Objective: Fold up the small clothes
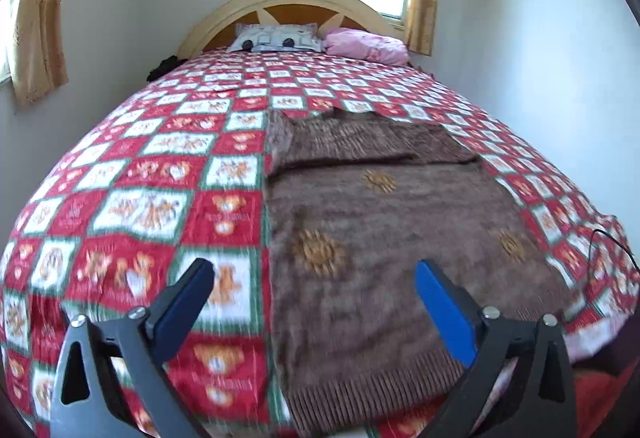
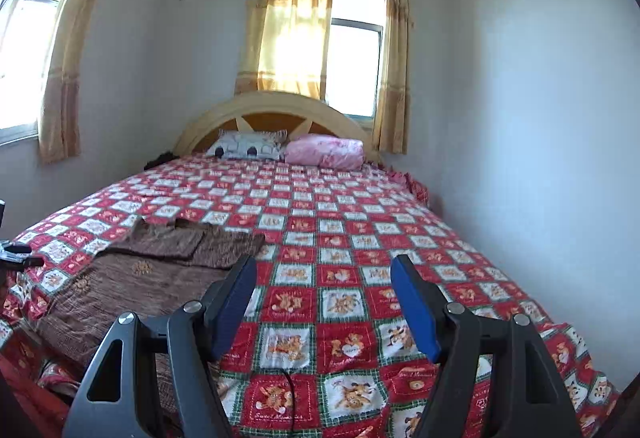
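Note:
A brown knitted sweater (image 1: 384, 222) with orange sun motifs lies flat on the bed, its sleeves folded across the upper part. My left gripper (image 1: 316, 270) is open and empty, hovering over the sweater's lower left edge near the ribbed hem. In the right wrist view the sweater (image 2: 132, 286) lies at the left. My right gripper (image 2: 324, 266) is open and empty, above the bedspread to the right of the sweater, not touching it.
The bed is covered by a red, white and green checked bedspread (image 2: 360, 238). Two pillows (image 2: 324, 150) lie against the wooden headboard (image 2: 272, 110). A thin black cable (image 2: 290, 394) lies on the near bedspread. Walls stand close on both sides.

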A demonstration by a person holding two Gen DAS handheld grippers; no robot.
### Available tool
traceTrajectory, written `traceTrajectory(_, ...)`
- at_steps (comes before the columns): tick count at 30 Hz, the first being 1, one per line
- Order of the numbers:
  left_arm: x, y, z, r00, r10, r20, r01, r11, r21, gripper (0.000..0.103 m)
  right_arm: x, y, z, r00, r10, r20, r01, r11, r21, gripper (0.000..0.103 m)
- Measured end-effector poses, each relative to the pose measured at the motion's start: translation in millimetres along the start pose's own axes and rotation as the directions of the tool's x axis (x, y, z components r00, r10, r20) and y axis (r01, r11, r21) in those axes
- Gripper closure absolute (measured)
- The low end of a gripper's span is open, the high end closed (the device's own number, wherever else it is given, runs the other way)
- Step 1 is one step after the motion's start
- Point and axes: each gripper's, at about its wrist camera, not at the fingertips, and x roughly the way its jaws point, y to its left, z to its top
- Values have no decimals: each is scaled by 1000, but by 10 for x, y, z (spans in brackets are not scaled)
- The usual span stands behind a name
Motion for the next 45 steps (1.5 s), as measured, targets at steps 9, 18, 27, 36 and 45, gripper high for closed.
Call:
traceTrajectory(9, 286, -86, -474, 986, -3, -164, 5, 1000, 11, 0, 364, 188, -257, 907, 412, -85, -372, 879, 297, 33)
traceTrajectory(18, 523, -79, -838, 966, -12, -259, 9, 1000, -13, 8, 1045, 636, -1258, 776, 425, -467, -333, 904, 270, 33)
traceTrajectory(27, 446, -155, -877, 977, -31, -212, 32, 999, 0, 28, 1192, 806, -1688, 707, 356, -611, -329, 931, 161, 52)
traceTrajectory(36, 422, -103, -846, 974, -70, -214, 57, 996, -65, 77, 1062, 1152, -1737, 712, 306, -632, -399, 917, -6, 63)
traceTrajectory(45, 424, 21, -770, 959, -143, -245, 94, 976, -199, 93, 1197, 906, -1661, 632, 474, -613, -421, 874, 241, 96)
